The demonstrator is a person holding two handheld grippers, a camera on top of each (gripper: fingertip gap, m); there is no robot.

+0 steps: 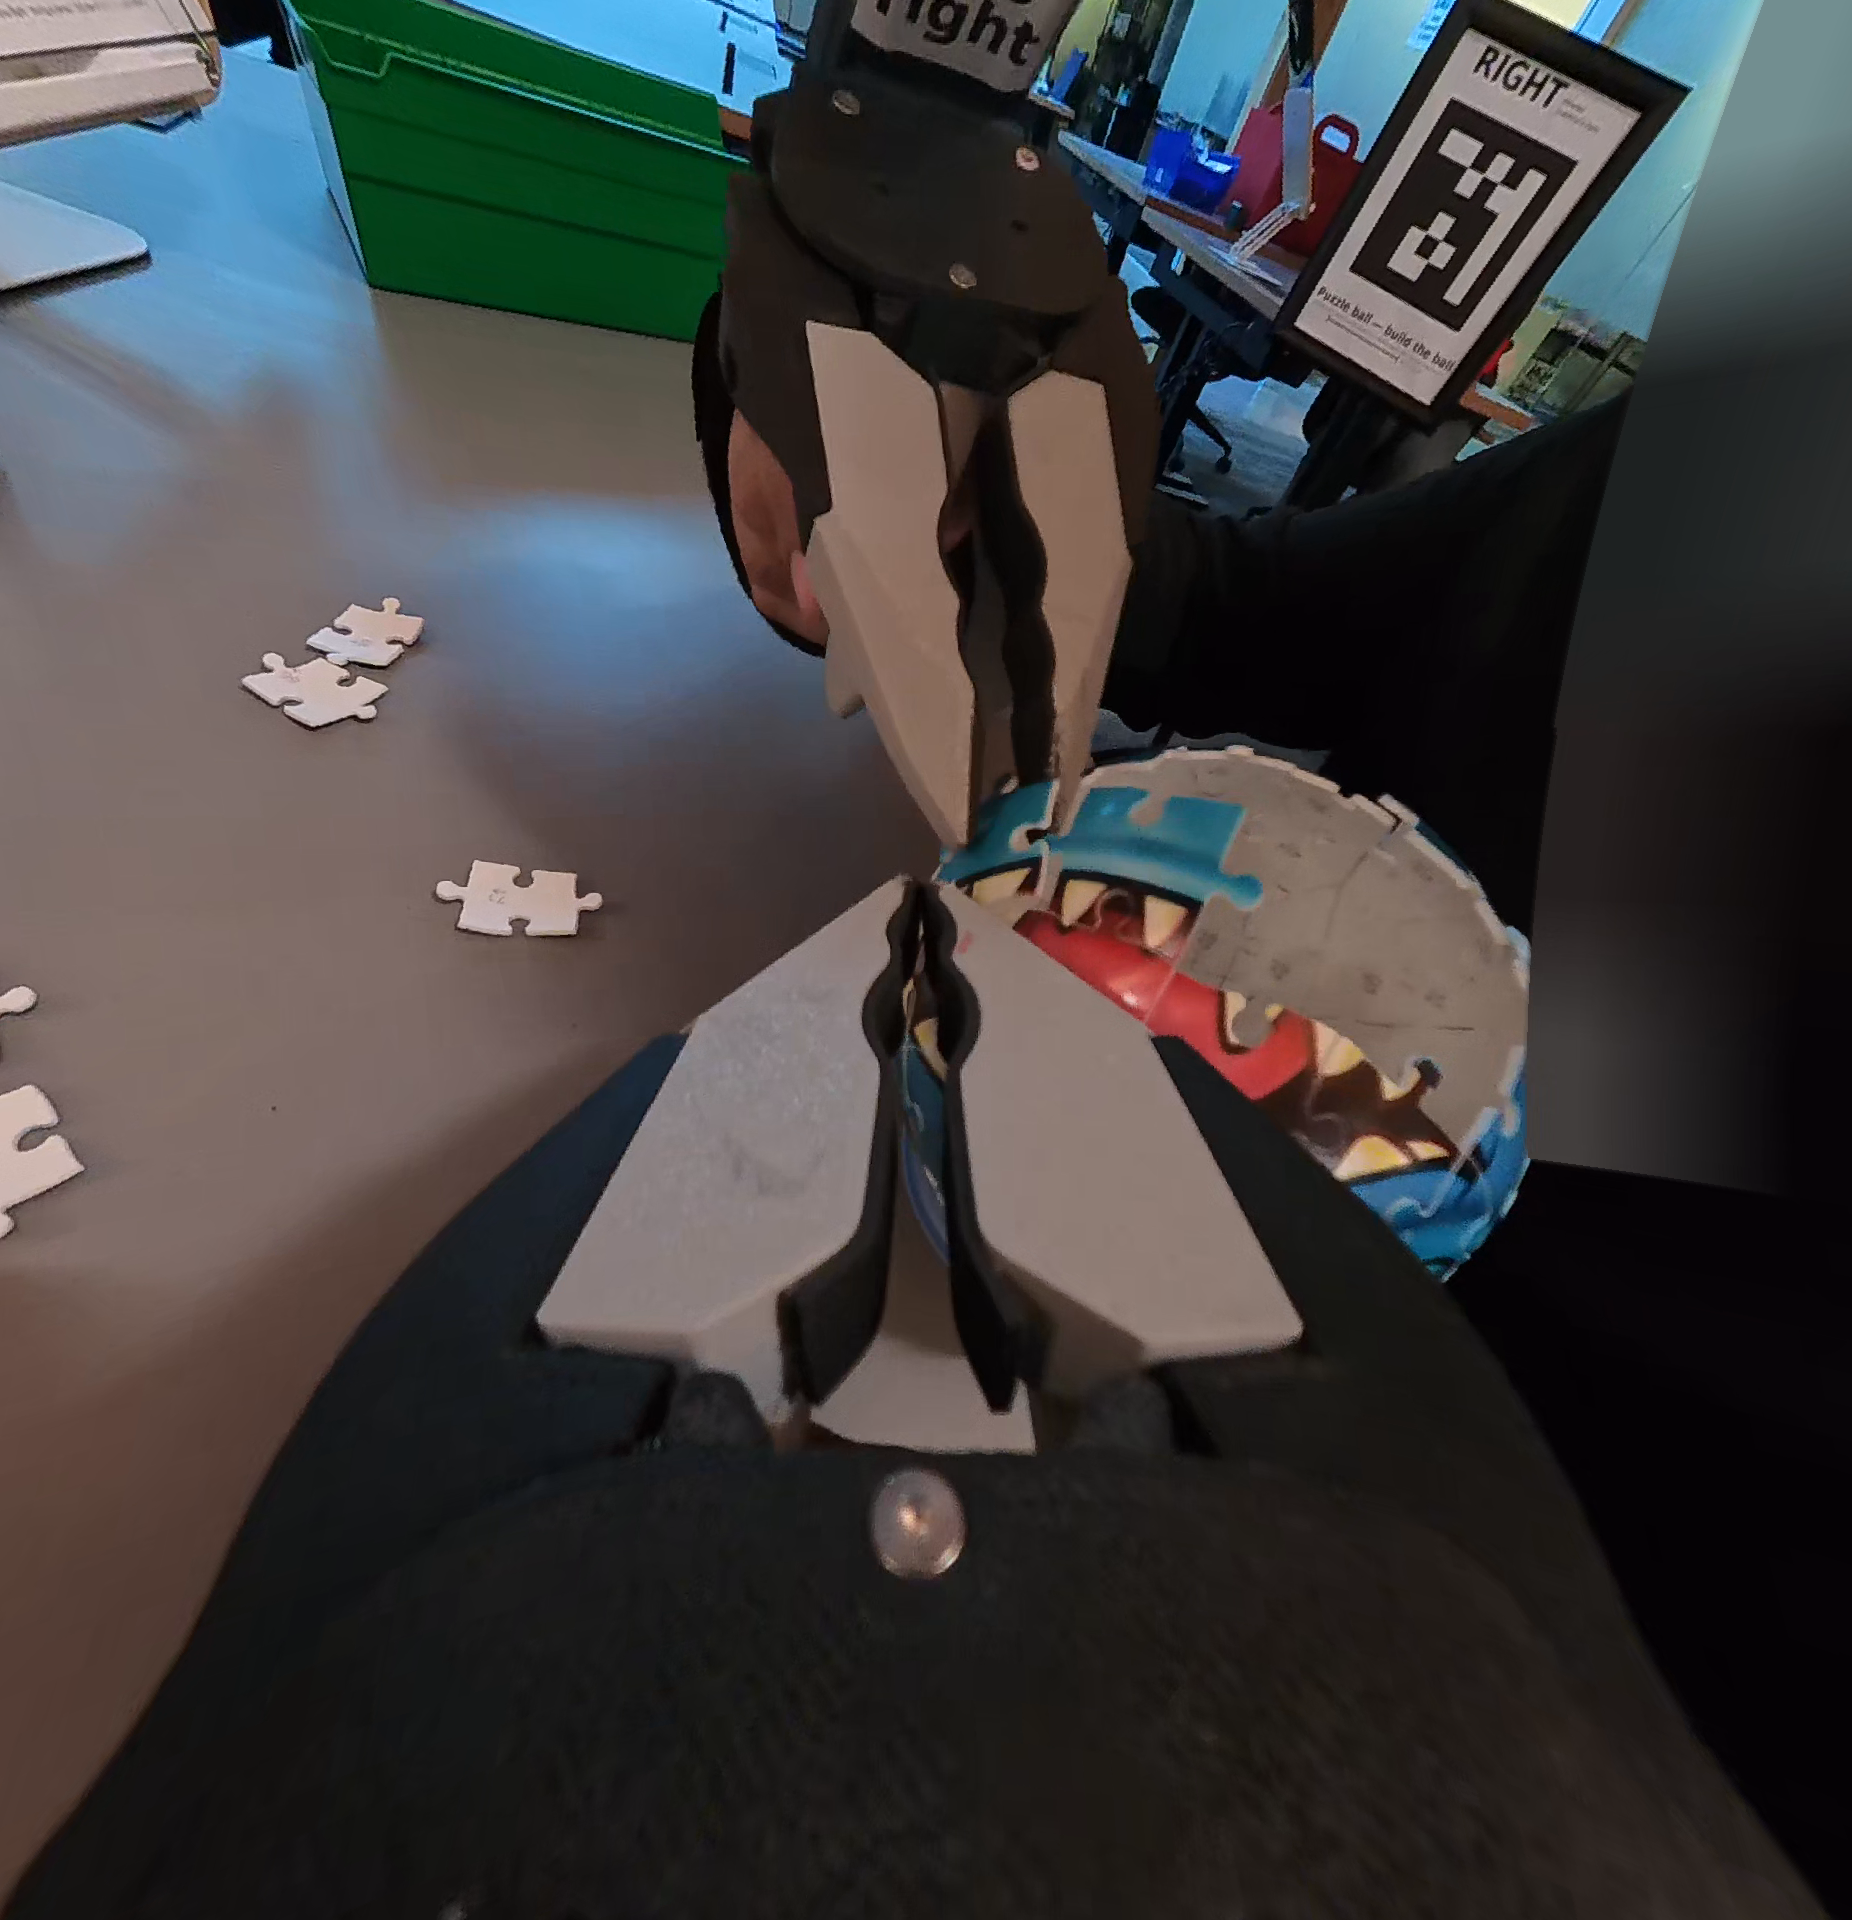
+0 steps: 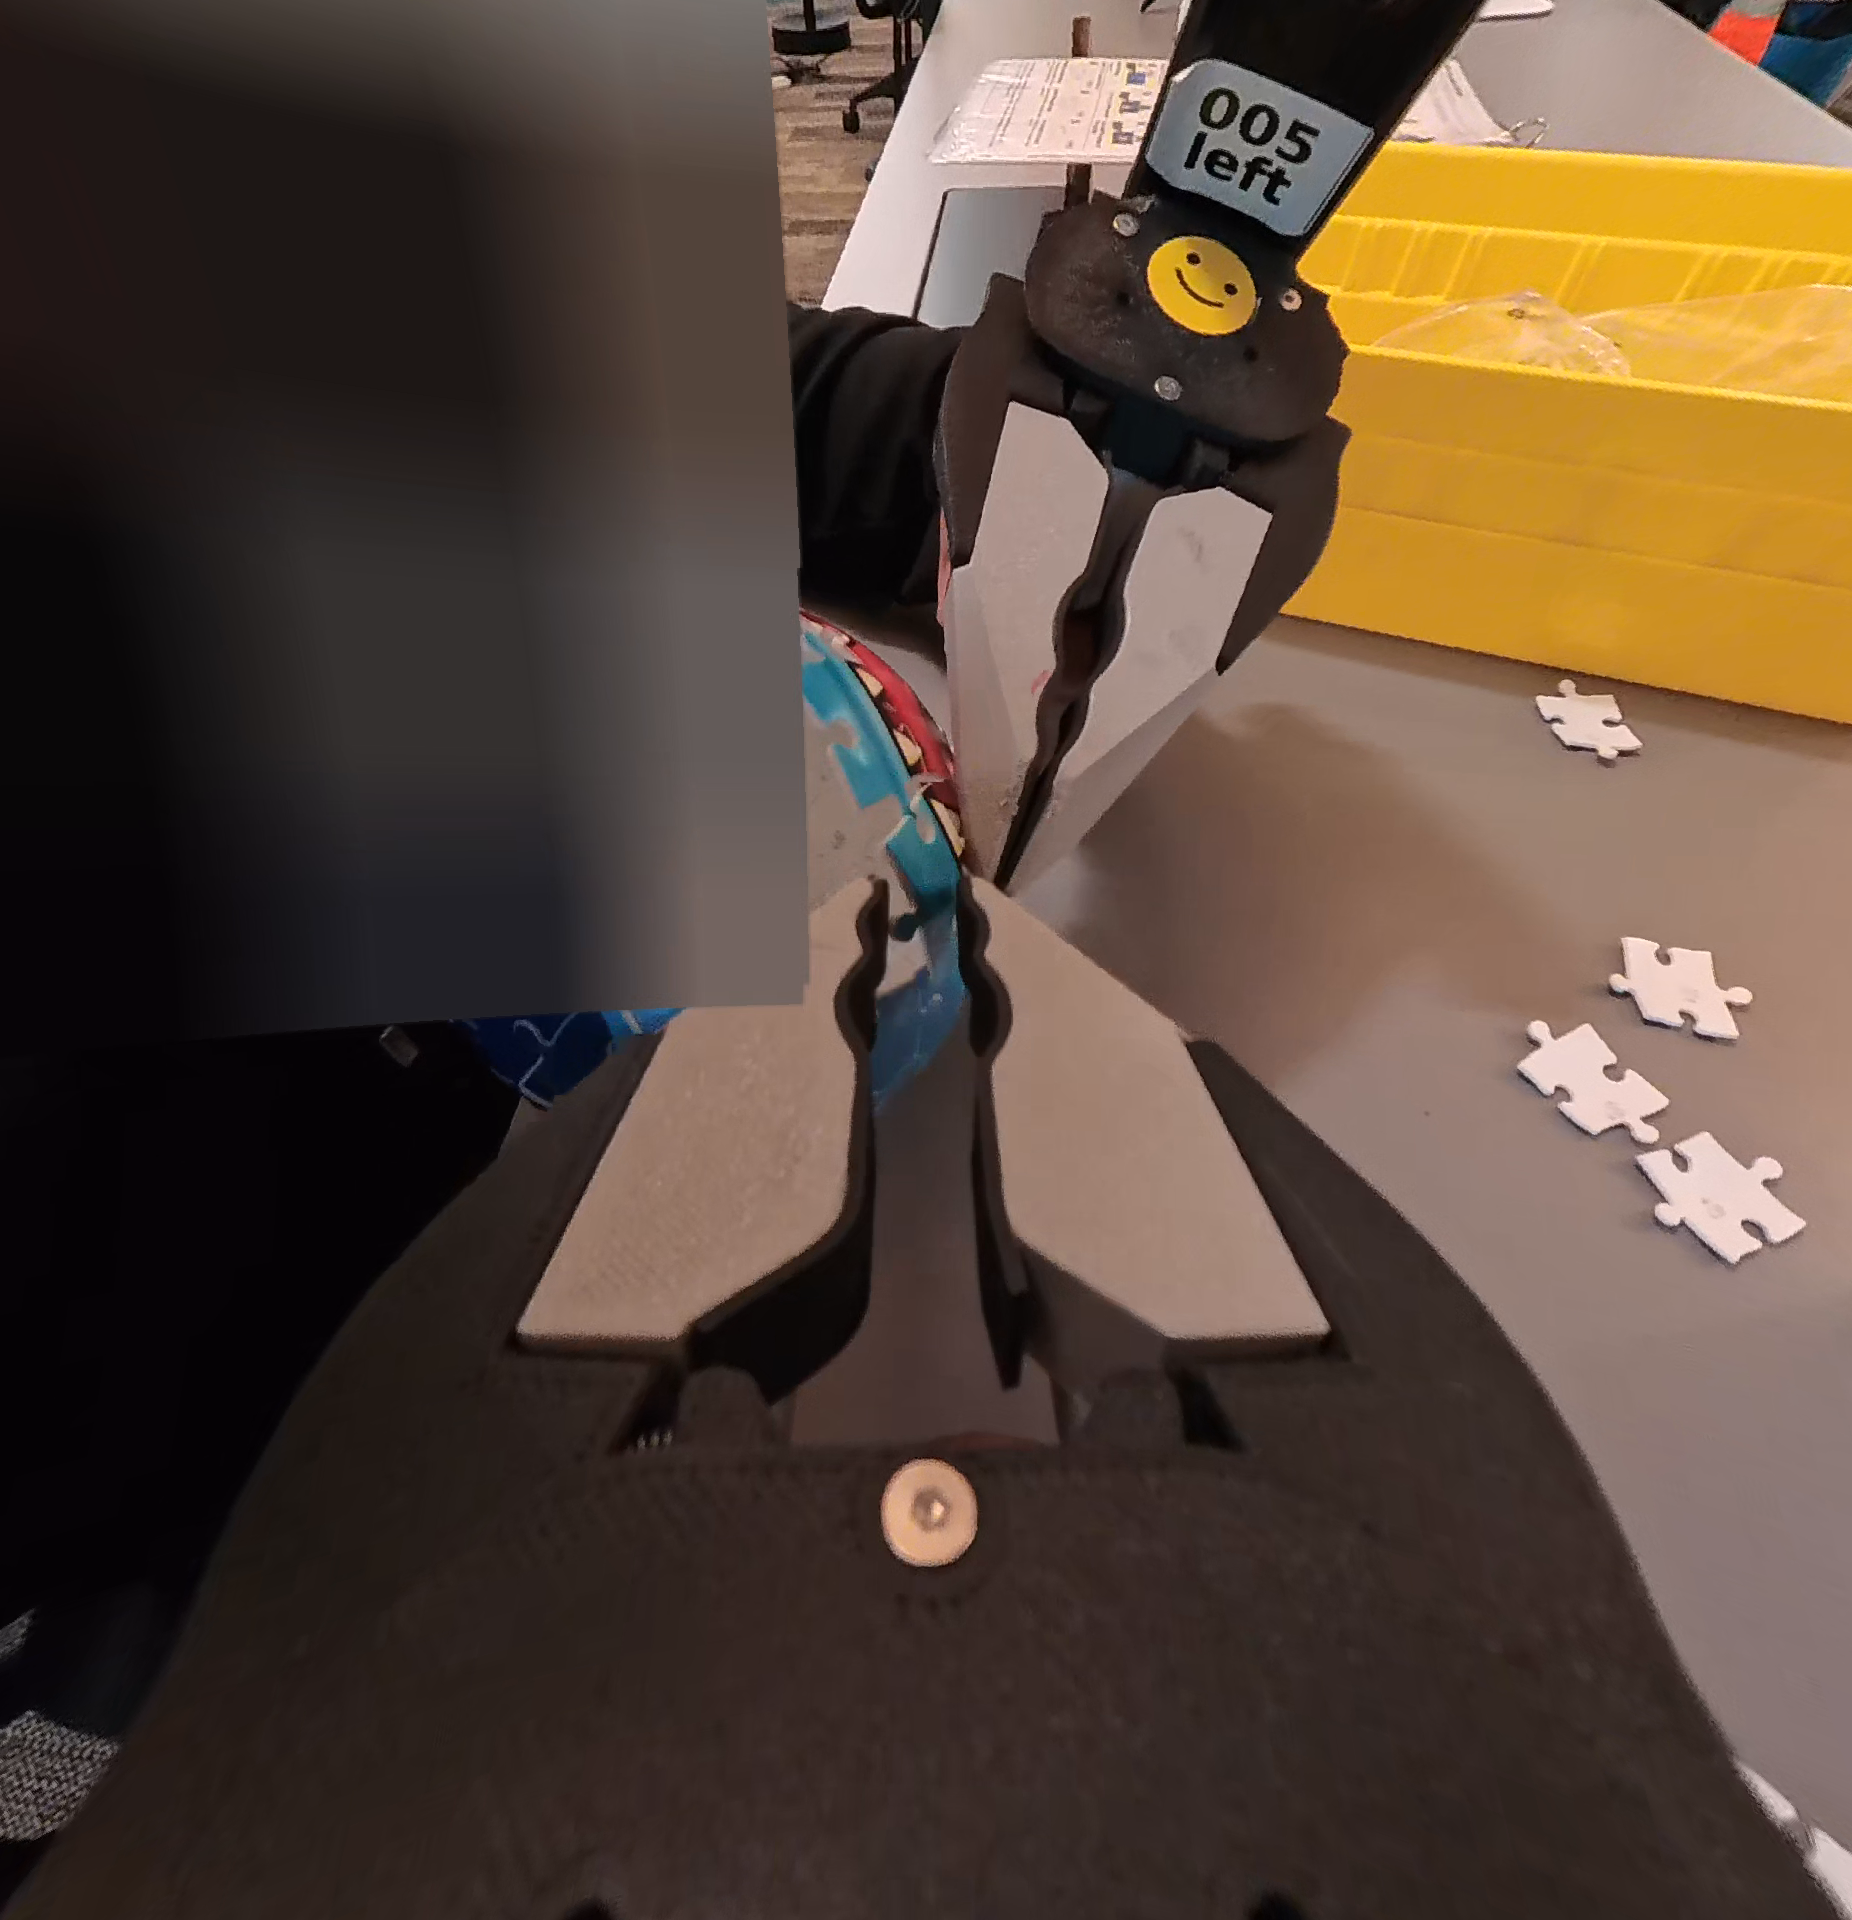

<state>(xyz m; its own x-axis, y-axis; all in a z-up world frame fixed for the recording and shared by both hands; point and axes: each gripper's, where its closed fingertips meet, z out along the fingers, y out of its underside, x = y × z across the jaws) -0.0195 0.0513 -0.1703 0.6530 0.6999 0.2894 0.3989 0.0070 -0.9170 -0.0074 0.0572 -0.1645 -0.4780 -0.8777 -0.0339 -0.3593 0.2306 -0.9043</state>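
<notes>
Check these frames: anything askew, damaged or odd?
Nothing damaged. The puzzle ball is only a partial shell, its blank grey inside exposed; both the left gripper and right gripper are clamped on its rim. Loose puzzle pieces lie scattered, blank side up, on the grey table.

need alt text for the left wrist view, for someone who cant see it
The left claw and right claw both pinch the rim of a half-built puzzle ball printed with a toothy mouth. Loose white puzzle pieces lie on the grey table.
</notes>
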